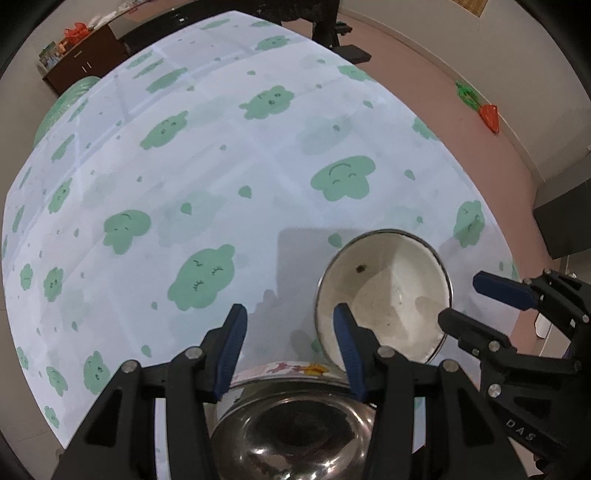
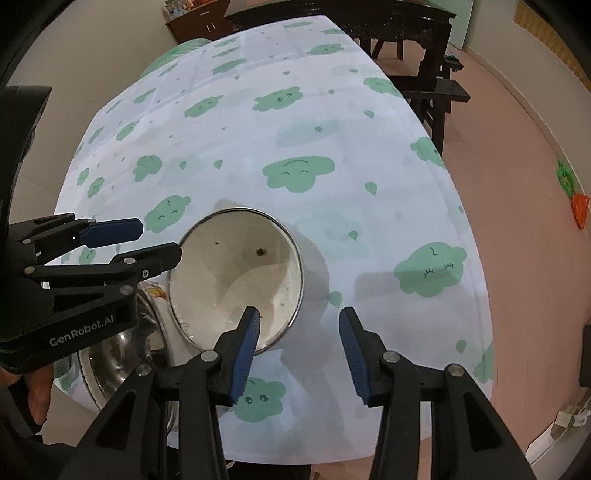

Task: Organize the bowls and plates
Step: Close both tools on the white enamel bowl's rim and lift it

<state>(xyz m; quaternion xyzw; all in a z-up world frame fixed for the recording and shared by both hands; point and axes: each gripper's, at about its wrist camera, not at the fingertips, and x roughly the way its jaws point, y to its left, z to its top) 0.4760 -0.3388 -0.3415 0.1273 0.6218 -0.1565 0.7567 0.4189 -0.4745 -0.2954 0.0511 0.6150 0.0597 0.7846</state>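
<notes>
A white enamel bowl (image 1: 388, 295) with a dark rim stands on the cloud-print tablecloth, also in the right wrist view (image 2: 236, 277). A steel bowl (image 1: 291, 428) with a cartoon band sits just below my left gripper (image 1: 290, 350), which is open and empty above its far rim. In the right wrist view the steel bowl (image 2: 118, 350) lies left of the white bowl, touching it. My right gripper (image 2: 299, 350) is open, its left finger (image 2: 247, 343) over the white bowl's near rim, the other outside it. The right gripper shows in the left wrist view (image 1: 476, 306).
The table (image 1: 221, 166) is covered by a white cloth with green clouds. Its right edge drops to a pink floor (image 2: 517, 184). Dark wooden furniture (image 2: 406, 33) stands beyond the far end. A brown cabinet (image 1: 81, 62) is at the far left.
</notes>
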